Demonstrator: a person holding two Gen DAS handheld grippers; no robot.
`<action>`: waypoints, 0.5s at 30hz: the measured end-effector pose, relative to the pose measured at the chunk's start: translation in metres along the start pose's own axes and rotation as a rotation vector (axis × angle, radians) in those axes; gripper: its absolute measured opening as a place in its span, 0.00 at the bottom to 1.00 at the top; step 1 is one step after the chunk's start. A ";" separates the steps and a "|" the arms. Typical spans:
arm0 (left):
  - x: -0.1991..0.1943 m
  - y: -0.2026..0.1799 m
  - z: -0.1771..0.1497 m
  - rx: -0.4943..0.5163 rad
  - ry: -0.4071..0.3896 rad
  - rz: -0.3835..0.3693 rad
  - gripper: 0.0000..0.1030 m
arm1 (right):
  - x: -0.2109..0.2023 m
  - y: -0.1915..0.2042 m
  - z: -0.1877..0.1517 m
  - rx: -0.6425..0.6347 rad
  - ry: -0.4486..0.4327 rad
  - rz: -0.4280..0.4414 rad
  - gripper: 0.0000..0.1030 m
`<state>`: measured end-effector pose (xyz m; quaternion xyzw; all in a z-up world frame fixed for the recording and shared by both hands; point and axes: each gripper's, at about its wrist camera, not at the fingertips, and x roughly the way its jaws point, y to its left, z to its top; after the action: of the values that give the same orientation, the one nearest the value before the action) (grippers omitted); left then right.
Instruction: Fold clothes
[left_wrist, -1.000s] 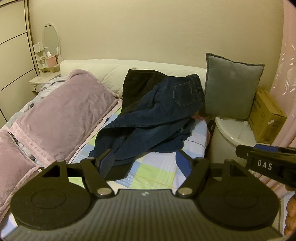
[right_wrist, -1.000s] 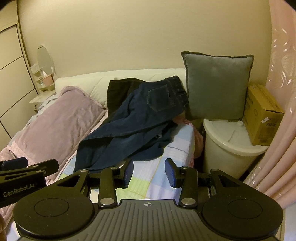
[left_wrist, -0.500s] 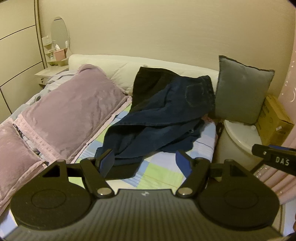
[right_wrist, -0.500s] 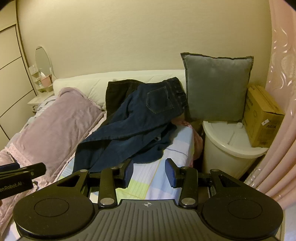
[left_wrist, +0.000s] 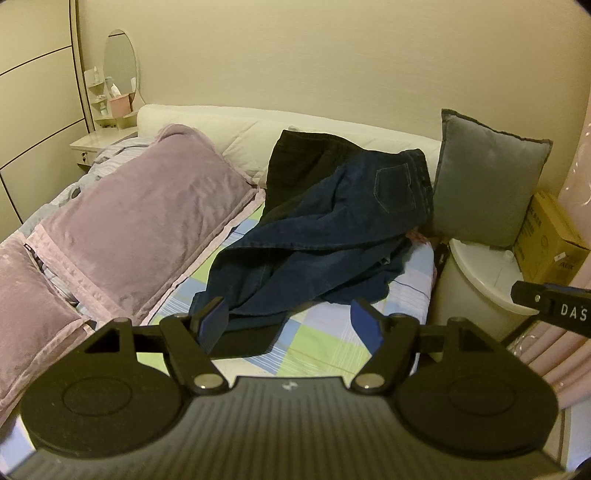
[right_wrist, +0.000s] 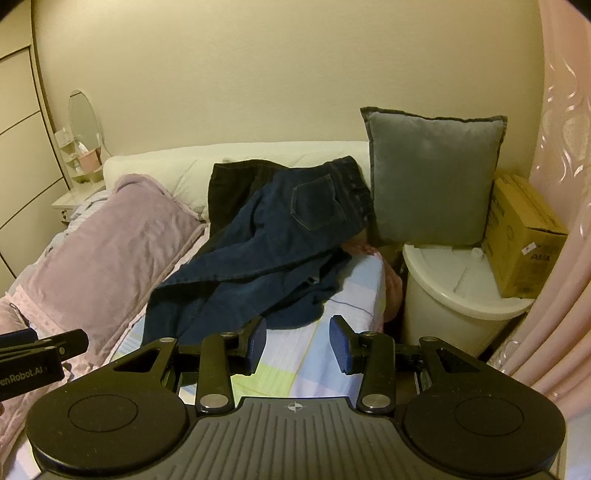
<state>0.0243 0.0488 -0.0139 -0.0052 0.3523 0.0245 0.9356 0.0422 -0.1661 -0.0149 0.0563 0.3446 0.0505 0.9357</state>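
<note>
Swinging my left gripper (left_wrist: 290, 325) sideways, I am bringing more of the purple pillow (left_wrist: 144, 229) into its view. Both tongs are hanging open and empty, my right gripper (right_wrist: 297, 345) likewise. Nothing is being folded yet: the blue jeans (right_wrist: 266, 254) are lying crumpled on the checked bedsheet (right_wrist: 332, 321), overlapping the black trousers (left_wrist: 299, 166).

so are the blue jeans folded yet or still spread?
Not folded: the blue jeans lie rumpled across the bed, legs sprawled, back pocket up, partly over a black garment.
</note>
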 end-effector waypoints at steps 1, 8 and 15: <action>0.000 0.001 -0.001 -0.001 0.001 -0.001 0.68 | 0.001 0.000 0.000 0.000 0.000 -0.001 0.41; 0.007 0.003 0.001 -0.009 0.016 -0.006 0.68 | 0.004 0.001 0.000 -0.004 0.006 -0.006 0.41; 0.013 0.003 -0.001 -0.016 0.034 -0.004 0.68 | 0.013 0.000 -0.001 -0.009 0.016 -0.010 0.41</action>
<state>0.0335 0.0525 -0.0234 -0.0137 0.3677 0.0252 0.9295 0.0516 -0.1640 -0.0236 0.0498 0.3520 0.0477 0.9335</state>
